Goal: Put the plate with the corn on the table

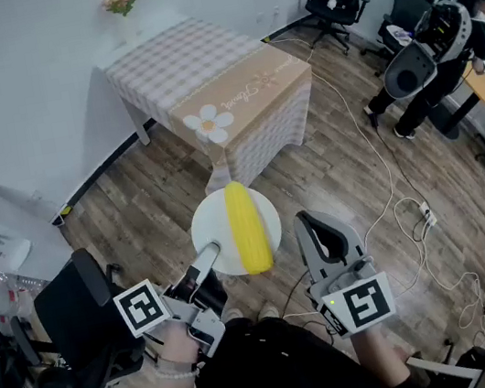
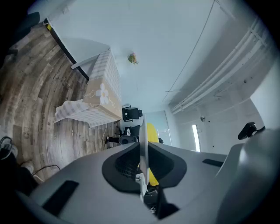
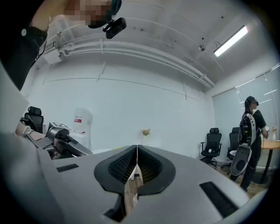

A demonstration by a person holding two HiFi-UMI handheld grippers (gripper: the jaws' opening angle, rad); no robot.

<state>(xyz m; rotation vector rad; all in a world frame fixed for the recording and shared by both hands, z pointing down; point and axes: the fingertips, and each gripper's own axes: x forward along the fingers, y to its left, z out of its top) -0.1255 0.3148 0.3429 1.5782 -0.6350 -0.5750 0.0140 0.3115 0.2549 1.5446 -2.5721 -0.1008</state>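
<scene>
One edge of the plate (image 1: 220, 225) is pinched by the jaws of the left gripper (image 1: 210, 253) and held level, so the corn (image 1: 246, 227) is kept on, short of the table's (image 1: 244, 95) near corner. On the right gripper (image 1: 307, 221) the jaws are pressed together, empty.

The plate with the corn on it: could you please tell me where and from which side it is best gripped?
Grip the plate by its thin rim on the near left side, coming in level so the jaws close above and below the edge. It is flat, and the corn lies along its right half, leaving that rim bare. The left gripper is clamped there.
</scene>
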